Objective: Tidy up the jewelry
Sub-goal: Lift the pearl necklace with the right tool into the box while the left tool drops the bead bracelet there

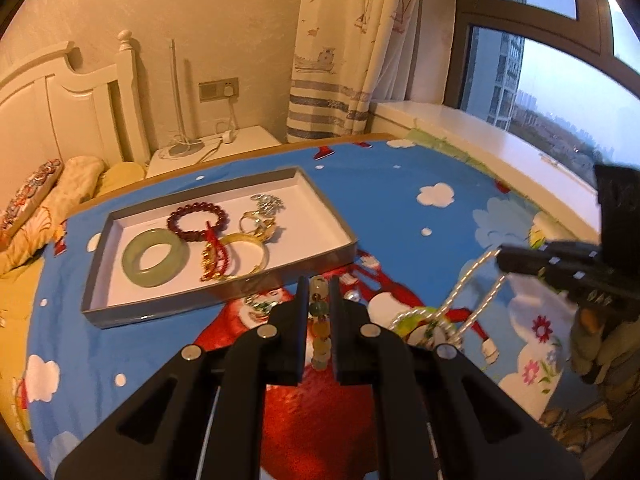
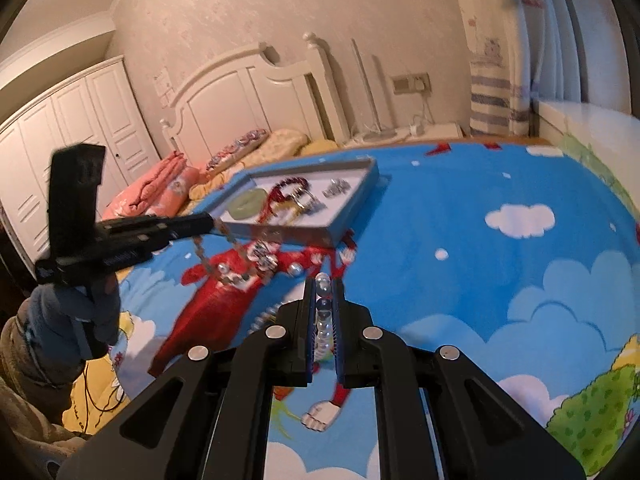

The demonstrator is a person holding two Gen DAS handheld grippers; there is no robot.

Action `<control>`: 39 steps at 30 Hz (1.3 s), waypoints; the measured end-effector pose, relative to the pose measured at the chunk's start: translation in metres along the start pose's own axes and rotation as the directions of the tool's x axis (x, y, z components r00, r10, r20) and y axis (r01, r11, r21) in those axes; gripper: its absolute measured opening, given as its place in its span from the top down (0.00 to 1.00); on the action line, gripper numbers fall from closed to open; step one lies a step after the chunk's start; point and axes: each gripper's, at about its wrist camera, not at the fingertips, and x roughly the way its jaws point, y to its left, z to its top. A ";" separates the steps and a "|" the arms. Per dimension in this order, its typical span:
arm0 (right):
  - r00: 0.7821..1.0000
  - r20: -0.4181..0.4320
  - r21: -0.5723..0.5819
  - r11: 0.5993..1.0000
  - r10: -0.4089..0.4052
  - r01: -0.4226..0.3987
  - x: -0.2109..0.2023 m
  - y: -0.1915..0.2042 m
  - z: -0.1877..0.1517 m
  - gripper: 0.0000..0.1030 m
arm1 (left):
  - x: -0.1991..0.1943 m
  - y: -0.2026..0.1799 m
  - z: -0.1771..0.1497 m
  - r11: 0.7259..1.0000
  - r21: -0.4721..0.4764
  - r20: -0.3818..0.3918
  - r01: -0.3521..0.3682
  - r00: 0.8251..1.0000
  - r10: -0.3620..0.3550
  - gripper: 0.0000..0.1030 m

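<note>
Jaws: both pairs are clamped on jewelry. The left gripper pinches a bead bracelet of green and amber stones, which hangs between its fingers. The right gripper pinches a silver chain whose two strands run down to the blue sheet, where the lower end rests in a small heap.

Location: both pieces are near the tray, which lies on the sheet and holds a jade bangle, a red bead bracelet and gold pieces.

Handling, as judged: both pieces are light and limp, so they will swing and sag. The chain is likely to tangle (its trailing end may snag nearby pieces). The beads are smooth and may slip; a grip across the string between beads looks surest. The bangle is rigid and probably brittle.
</note>
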 end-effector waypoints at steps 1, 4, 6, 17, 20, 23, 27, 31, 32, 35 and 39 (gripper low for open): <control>1.000 0.008 -0.010 1.000 0.004 -0.004 -0.001 0.004 0.003 0.92 | -0.001 0.001 -0.001 1.000 0.003 -0.002 -0.007 1.000 0.007 0.91; 0.999 0.036 -0.038 0.999 0.018 -0.017 -0.008 0.015 0.015 0.92 | -0.005 0.002 -0.002 1.000 0.008 0.005 -0.016 1.000 0.016 0.91; 0.998 0.058 -0.058 0.998 0.024 -0.020 -0.014 0.023 0.024 0.92 | -0.011 0.004 -0.002 1.000 0.010 0.015 -0.019 1.000 0.019 0.91; 0.985 0.174 -0.166 0.985 -0.012 0.041 -0.049 0.055 0.063 0.92 | -0.040 0.007 0.004 0.998 0.041 0.073 -0.039 0.997 0.036 0.91; 0.982 0.190 -0.173 0.983 -0.024 0.058 -0.055 0.056 0.068 0.92 | -0.045 0.005 0.006 0.998 0.051 0.082 -0.042 0.996 0.038 0.91; 0.980 0.196 -0.177 0.982 -0.035 0.071 -0.058 0.057 0.071 0.92 | -0.049 0.004 0.008 0.997 0.061 0.085 -0.048 0.995 0.043 0.91; 0.976 0.212 -0.185 0.980 -0.038 0.079 -0.061 0.061 0.076 0.92 | -0.051 0.005 0.011 0.996 0.067 0.087 -0.055 0.995 0.049 0.91; 0.972 0.234 -0.201 0.976 -0.035 0.084 -0.061 0.065 0.086 0.92 | -0.050 0.008 0.014 0.994 0.076 0.066 -0.076 0.995 0.071 0.91; 0.971 0.238 -0.202 0.976 -0.036 0.086 -0.061 0.065 0.089 0.92 | -0.049 0.009 0.015 0.994 0.077 0.061 -0.080 0.995 0.075 0.91; 0.966 0.255 -0.209 0.974 -0.037 0.092 -0.060 0.066 0.100 0.92 | -0.046 0.013 0.016 0.992 0.078 0.039 -0.101 0.994 0.098 0.91; 0.962 0.271 -0.225 0.970 -0.030 0.094 -0.058 0.071 0.113 0.92 | -0.042 0.019 0.016 0.990 0.067 0.015 -0.121 0.993 0.120 0.91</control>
